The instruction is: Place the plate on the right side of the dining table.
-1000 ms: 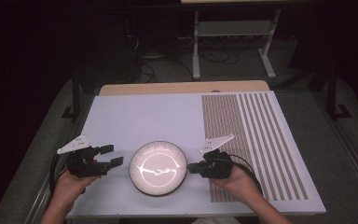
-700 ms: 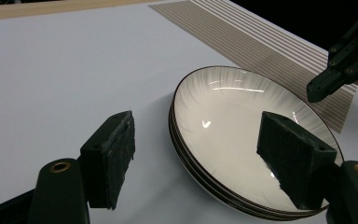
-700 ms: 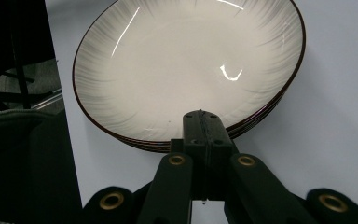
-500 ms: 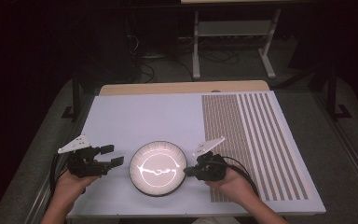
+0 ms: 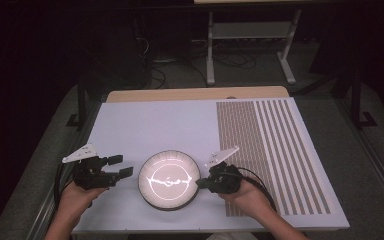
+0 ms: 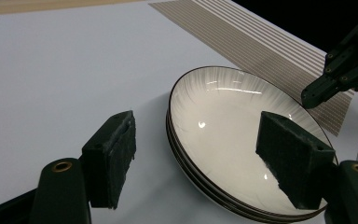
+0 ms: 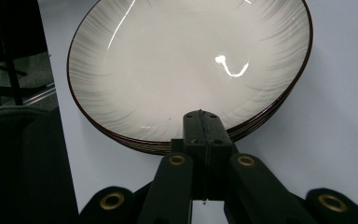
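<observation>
A stack of shallow white plates with dark rims (image 5: 170, 180) (image 6: 233, 135) (image 7: 186, 60) sits near the front middle of the white table. My left gripper (image 5: 121, 166) (image 6: 200, 161) rests just left of the stack, jaws wide open and pointing at it; the near rim lies between the pads, untouched. My right gripper (image 5: 201, 183) (image 7: 203, 116) is at the stack's right side. Its jaws are shut flat against each other with nothing between them, and its tip is at the rim. The left gripper view shows that shut right gripper (image 6: 314, 95) beyond the plates.
The white table top (image 5: 155, 130) has a panel of brown stripes (image 5: 270, 145) on its right half and a wooden strip (image 5: 195, 94) along the far edge. A metal stand (image 5: 250, 40) and cables lie on the dark floor behind.
My right hand has shifted slightly left, toward the plates' rim, with its jaws still shut. The left gripper and the plates have not moved.
</observation>
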Tool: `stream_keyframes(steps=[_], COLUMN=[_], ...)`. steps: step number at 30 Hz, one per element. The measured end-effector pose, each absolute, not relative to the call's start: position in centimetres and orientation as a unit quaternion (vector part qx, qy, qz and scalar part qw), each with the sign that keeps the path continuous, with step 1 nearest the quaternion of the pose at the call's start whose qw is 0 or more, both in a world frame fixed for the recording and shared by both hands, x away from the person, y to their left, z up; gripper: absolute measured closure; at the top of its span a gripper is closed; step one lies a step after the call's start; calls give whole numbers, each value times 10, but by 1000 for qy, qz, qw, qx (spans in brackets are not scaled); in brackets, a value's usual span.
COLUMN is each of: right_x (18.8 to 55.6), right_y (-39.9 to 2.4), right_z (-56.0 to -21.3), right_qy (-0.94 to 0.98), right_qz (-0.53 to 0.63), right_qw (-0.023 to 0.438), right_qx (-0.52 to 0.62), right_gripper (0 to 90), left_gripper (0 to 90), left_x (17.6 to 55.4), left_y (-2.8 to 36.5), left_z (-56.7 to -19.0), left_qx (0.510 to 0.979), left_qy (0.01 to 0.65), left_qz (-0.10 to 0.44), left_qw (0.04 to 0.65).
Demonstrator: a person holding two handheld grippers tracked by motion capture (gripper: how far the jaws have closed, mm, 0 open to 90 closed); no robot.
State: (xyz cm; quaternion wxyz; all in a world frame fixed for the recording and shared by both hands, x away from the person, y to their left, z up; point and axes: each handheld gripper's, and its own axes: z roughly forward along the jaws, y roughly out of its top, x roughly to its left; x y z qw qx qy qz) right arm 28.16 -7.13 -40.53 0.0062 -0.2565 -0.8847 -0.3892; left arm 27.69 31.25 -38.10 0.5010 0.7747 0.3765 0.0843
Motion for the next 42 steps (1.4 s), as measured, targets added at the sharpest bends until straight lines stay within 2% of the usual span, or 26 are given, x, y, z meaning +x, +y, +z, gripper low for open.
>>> stream_keyframes(steps=[10, 21, 25, 36, 42], right_x=[285, 287, 288, 288, 288], right_y=[-65, -56, -52, -48, -48], right_z=[-405, -408, -408, -410, -410], right_qy=[-886, -886, -885, -885, -885], right_qz=[-383, -386, -388, -387, -387], right_qw=[6, 4, 3, 4, 1], right_qx=[-259, -257, -258, -258, -258], right_gripper=[898, 898, 898, 899, 898], left_gripper=[285, 341, 391, 399, 440], left_x=[277, 276, 276, 277, 277], left_y=[312, 312, 312, 309, 304], left_z=[-381, -380, -379, -381, -380], left_qx=[775, 771, 766, 764, 763], left_qy=[381, 405, 420, 448, 451], left_qz=[85, 92, 94, 95, 95], left_qw=[497, 482, 477, 455, 453])
